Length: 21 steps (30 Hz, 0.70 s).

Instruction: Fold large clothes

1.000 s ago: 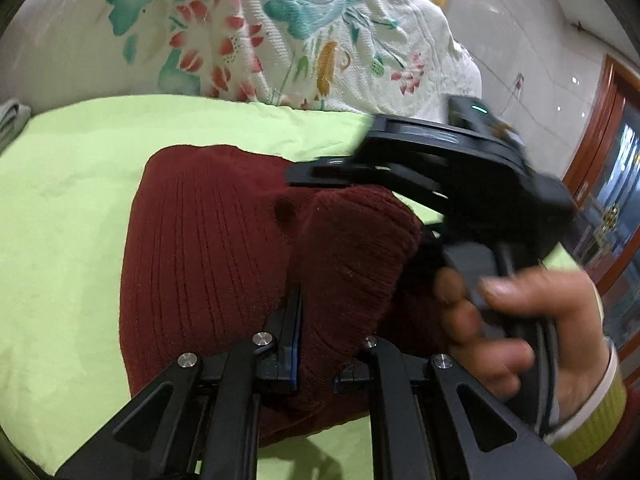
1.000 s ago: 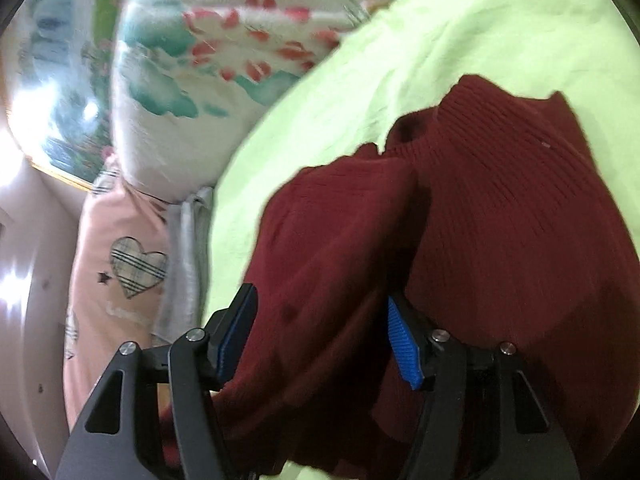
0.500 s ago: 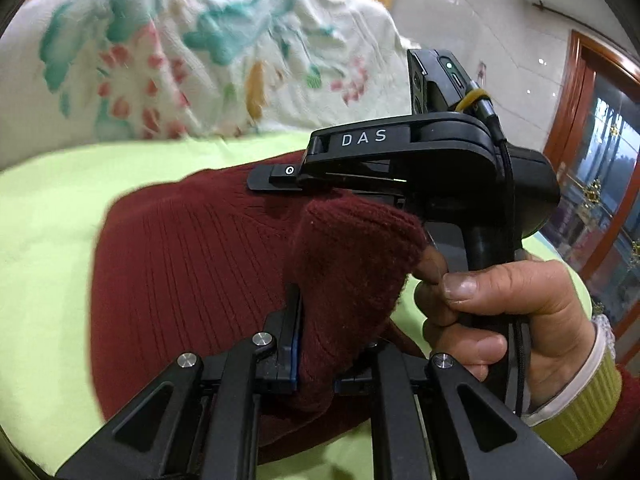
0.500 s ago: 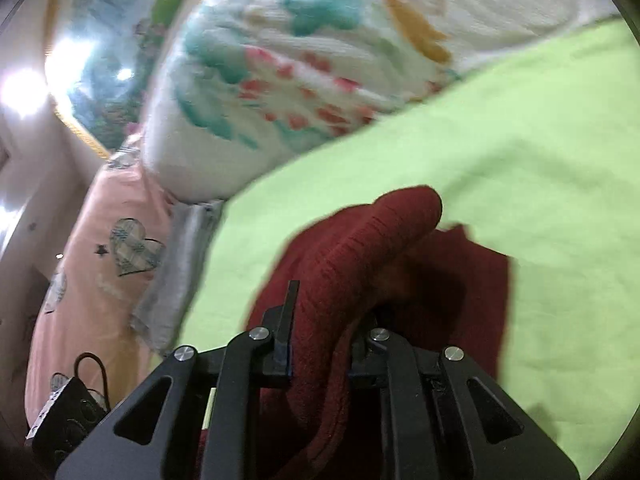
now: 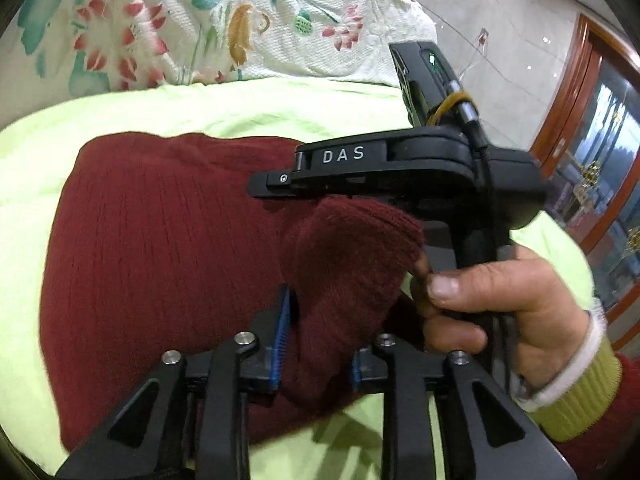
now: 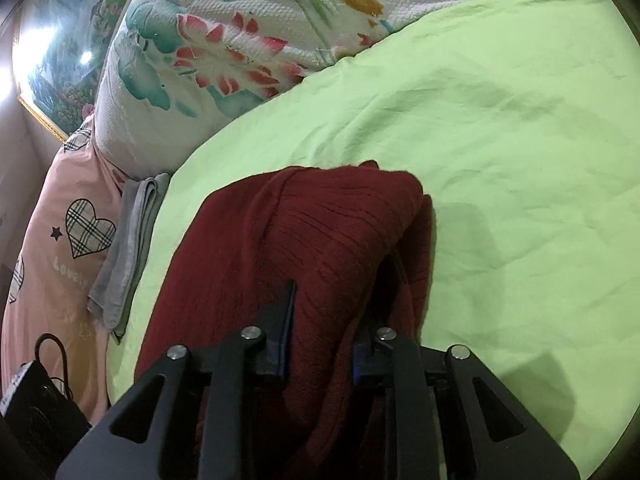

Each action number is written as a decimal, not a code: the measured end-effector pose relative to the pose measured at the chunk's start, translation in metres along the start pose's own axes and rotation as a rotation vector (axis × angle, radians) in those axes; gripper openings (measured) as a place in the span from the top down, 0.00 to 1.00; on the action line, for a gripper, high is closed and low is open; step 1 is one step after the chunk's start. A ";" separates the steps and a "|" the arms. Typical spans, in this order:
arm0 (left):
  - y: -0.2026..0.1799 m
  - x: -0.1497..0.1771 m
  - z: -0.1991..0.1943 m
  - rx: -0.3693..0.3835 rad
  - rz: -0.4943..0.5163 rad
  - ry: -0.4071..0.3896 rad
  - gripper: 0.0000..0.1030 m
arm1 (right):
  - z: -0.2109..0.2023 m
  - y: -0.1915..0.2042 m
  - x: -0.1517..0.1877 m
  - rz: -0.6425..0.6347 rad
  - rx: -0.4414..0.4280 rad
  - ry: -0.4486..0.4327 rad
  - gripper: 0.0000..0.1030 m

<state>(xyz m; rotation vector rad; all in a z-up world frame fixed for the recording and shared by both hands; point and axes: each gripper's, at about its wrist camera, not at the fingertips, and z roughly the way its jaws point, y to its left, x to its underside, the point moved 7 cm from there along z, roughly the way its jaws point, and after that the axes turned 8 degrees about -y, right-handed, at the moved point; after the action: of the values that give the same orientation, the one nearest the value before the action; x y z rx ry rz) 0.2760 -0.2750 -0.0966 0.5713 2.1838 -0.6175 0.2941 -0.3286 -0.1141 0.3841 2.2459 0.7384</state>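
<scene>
A dark red ribbed knit sweater (image 5: 160, 248) lies bunched on the lime green bed sheet (image 5: 240, 108). My left gripper (image 5: 320, 332) is shut on a thick fold of the sweater, its blue pads pressing both sides. My right gripper (image 6: 324, 336) is shut on another fold of the same sweater (image 6: 304, 232), held just above the sheet (image 6: 500, 140). The right gripper's black body marked DAS (image 5: 400, 176), with the hand that holds it, sits just beyond my left gripper. The fingertips of both grippers are buried in the cloth.
A white quilt with a flower print (image 5: 224, 20) is piled at the back of the bed and shows in the right wrist view (image 6: 224, 52). A folded grey cloth (image 6: 128, 248), a pink heart-print cover (image 6: 68, 232) and a black device (image 6: 36, 404) lie at the left. A wooden door frame (image 5: 560, 120) stands at the right.
My right gripper closed on the sweater fold and swung toward the left gripper. The fold now lies lower over the sheet. My left gripper kept its grip throughout.
</scene>
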 end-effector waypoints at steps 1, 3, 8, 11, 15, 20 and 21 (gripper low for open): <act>0.000 0.002 -0.007 0.014 -0.008 0.002 0.69 | -0.002 0.000 0.001 -0.003 0.005 -0.003 0.75; 0.001 0.005 -0.026 0.037 -0.024 0.001 0.58 | -0.010 0.000 0.002 -0.013 0.032 -0.013 0.68; 0.028 0.004 -0.077 0.024 -0.065 -0.049 0.21 | -0.037 0.005 0.006 -0.051 0.091 -0.057 0.40; 0.064 0.001 -0.095 -0.001 -0.156 -0.053 0.20 | -0.052 0.007 0.010 -0.041 0.075 -0.083 0.29; 0.110 0.003 -0.101 -0.044 -0.279 -0.041 0.19 | -0.056 0.004 0.016 0.007 0.044 -0.069 0.25; 0.152 0.002 -0.078 0.024 -0.447 0.010 0.19 | -0.048 -0.001 0.022 0.069 0.010 -0.040 0.25; 0.157 0.002 -0.073 0.044 -0.476 0.026 0.19 | -0.047 -0.003 0.022 0.085 0.002 -0.037 0.25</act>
<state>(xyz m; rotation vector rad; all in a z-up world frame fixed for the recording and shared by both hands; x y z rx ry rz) 0.3246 -0.1091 -0.0942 0.0730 2.3487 -0.9100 0.2450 -0.3389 -0.1014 0.4925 2.2071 0.7664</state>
